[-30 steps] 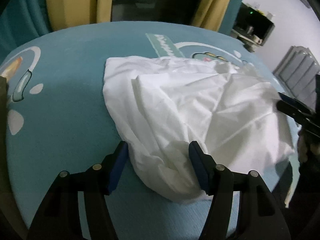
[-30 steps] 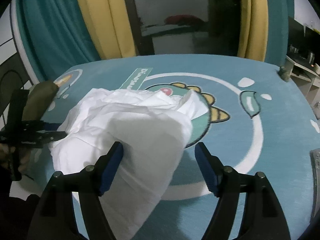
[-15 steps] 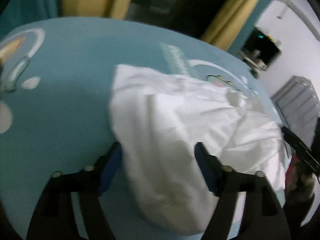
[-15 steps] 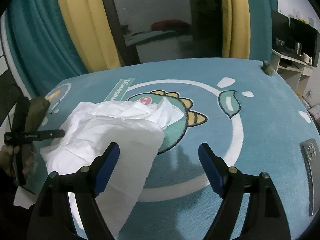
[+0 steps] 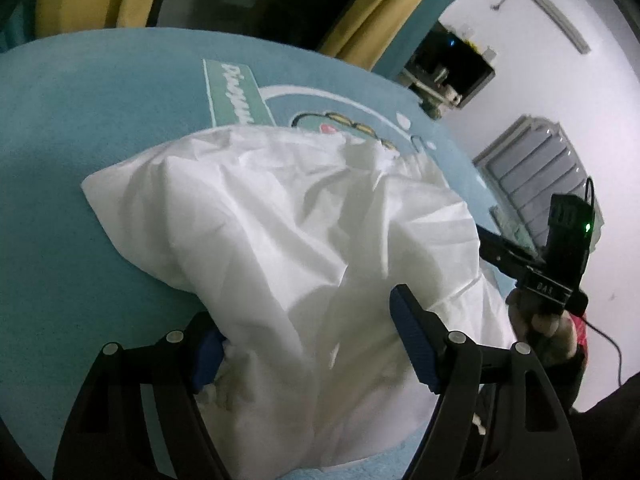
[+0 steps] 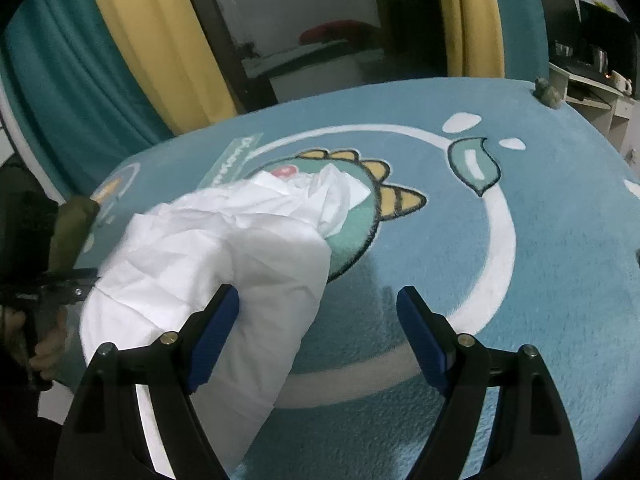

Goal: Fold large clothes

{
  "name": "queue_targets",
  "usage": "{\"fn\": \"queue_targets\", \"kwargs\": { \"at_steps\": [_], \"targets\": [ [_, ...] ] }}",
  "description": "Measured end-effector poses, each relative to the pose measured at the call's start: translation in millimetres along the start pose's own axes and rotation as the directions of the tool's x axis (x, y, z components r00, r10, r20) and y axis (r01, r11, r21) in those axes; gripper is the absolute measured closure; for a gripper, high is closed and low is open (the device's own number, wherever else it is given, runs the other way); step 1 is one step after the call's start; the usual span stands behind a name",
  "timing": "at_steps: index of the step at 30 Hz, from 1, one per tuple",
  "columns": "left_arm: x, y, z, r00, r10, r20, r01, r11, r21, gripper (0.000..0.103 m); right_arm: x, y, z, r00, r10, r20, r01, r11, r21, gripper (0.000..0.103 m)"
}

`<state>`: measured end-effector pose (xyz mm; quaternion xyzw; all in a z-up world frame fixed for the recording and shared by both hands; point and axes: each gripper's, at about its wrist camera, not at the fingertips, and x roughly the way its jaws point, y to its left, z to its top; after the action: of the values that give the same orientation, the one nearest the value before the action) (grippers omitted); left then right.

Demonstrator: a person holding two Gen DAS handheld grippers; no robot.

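Note:
A white garment lies crumpled in a heap on a blue dinosaur-print mat. My left gripper is open, its blue-padded jaws wide apart over the garment's near edge, with cloth lying between them. My right gripper is open too; its left pad rests against the garment, its right pad over bare mat. In the left wrist view the right gripper shows at the garment's right side. In the right wrist view the left gripper shows at the far left.
Yellow and teal curtains and a dark window stand behind the mat. A shelf with small items is at the far right. A white radiator stands by the wall. A small grey object sits at the mat's far right edge.
Both grippers stayed open. The left wrist view swung right and closer over the garment's near edge. The right gripper drew back, showing more bare mat, then shifted left against the cloth.

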<state>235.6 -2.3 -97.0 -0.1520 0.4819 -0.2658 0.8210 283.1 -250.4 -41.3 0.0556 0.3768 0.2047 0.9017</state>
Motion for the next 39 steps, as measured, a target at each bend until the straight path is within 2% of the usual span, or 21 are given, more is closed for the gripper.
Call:
{"fn": "queue_targets", "kwargs": {
  "at_steps": [8, 12, 14, 16, 17, 18, 19, 20, 21, 23, 26, 28, 30, 32, 36, 37, 38, 39],
  "targets": [
    [2, -6, -2, 1.0, -0.009, 0.025, 0.009, 1.0, 0.024, 0.021, 13, -5, 4, 0.987, 0.161, -0.011, -0.159, 0.981, 0.114, 0.022],
    [-19, -7, 2, 0.994, -0.051, 0.097, 0.049, 0.999, 0.013, 0.02, 5, -3, 11, 0.977, 0.211, 0.036, -0.214, 0.969, 0.127, 0.022],
    [-25, -8, 4, 0.991, -0.066, 0.117, 0.066, 0.998, 0.003, 0.02, 12, 1, 13, 0.971, 0.238, 0.011, -0.237, 0.964, 0.123, 0.022],
    [-22, -11, 6, 0.99, -0.081, 0.112, 0.081, 0.997, 0.004, 0.019, 30, 12, 10, 0.974, 0.22, -0.063, -0.214, 0.973, 0.09, 0.022],
    [-15, -13, 6, 0.993, -0.071, 0.091, 0.07, 0.997, 0.011, 0.018, 40, 19, 7, 0.975, 0.201, -0.095, -0.195, 0.978, 0.07, 0.022],
    [-5, -15, 6, 0.998, -0.04, 0.057, 0.04, 0.999, 0.015, 0.018, 43, 31, 2, 0.987, 0.148, -0.068, -0.15, 0.989, -0.012, 0.022],
    [7, -15, 5, 1.0, 0.01, 0.016, -0.011, 1.0, 0.021, 0.018, 46, 40, 0, 0.991, 0.108, -0.077, -0.113, 0.992, -0.062, 0.022],
    [15, -18, 3, 0.995, 0.098, 0.014, -0.099, 0.994, 0.052, 0.018, 47, 48, -1, 0.994, 0.072, -0.081, -0.08, 0.992, -0.098, 0.027],
    [18, -23, 2, 0.99, 0.141, 0.019, -0.142, 0.986, 0.09, 0.017, 48, 52, -1, 0.994, 0.07, -0.089, -0.08, 0.991, -0.106, 0.032],
    [20, -29, 1, 0.984, 0.18, 0.006, -0.179, 0.973, 0.142, 0.017, 49, 54, -3, 0.993, 0.077, -0.088, -0.086, 0.991, -0.105, 0.038],
    [17, -20, 0, 0.973, 0.229, -0.005, -0.227, 0.965, 0.133, 0.016, 46, 52, -6, 0.99, 0.114, -0.086, -0.121, 0.989, -0.088, 0.047],
    [12, -13, -4, 0.971, 0.24, 0.003, -0.239, 0.963, 0.124, 0.016, 45, 50, -8, 0.987, 0.138, -0.086, -0.144, 0.987, -0.07, 0.047],
    [10, -13, -7, 0.961, 0.277, 0.008, -0.275, 0.952, 0.133, 0.016, 45, 49, -9, 0.983, 0.159, -0.088, -0.164, 0.985, -0.054, 0.047],
    [10, -13, -11, 0.951, 0.308, 0.015, -0.307, 0.942, 0.131, 0.016, 44, 45, -7, 0.979, 0.186, -0.082, -0.188, 0.982, -0.02, 0.042],
    [11, -12, -15, 0.952, 0.295, 0.078, -0.303, 0.943, 0.138, 0.01, 49, 50, -6, 0.98, 0.189, -0.062, -0.19, 0.982, -0.005, 0.041],
    [13, -14, -15, 0.951, 0.294, 0.091, -0.305, 0.941, 0.147, 0.01, 49, 51, -6, 0.979, 0.192, -0.061, -0.193, 0.981, -0.008, 0.043],
    [16, -17, -14, 0.951, 0.294, 0.094, -0.306, 0.939, 0.157, 0.01, 52, 53, -5, 0.977, 0.203, -0.065, -0.204, 0.979, -0.007, 0.05],
    [17, -19, -12, 0.959, 0.269, 0.09, -0.28, 0.947, 0.159, 0.011, 53, 52, -4, 0.974, 0.216, -0.066, -0.217, 0.976, 0.0, 0.054]
  ]
}}
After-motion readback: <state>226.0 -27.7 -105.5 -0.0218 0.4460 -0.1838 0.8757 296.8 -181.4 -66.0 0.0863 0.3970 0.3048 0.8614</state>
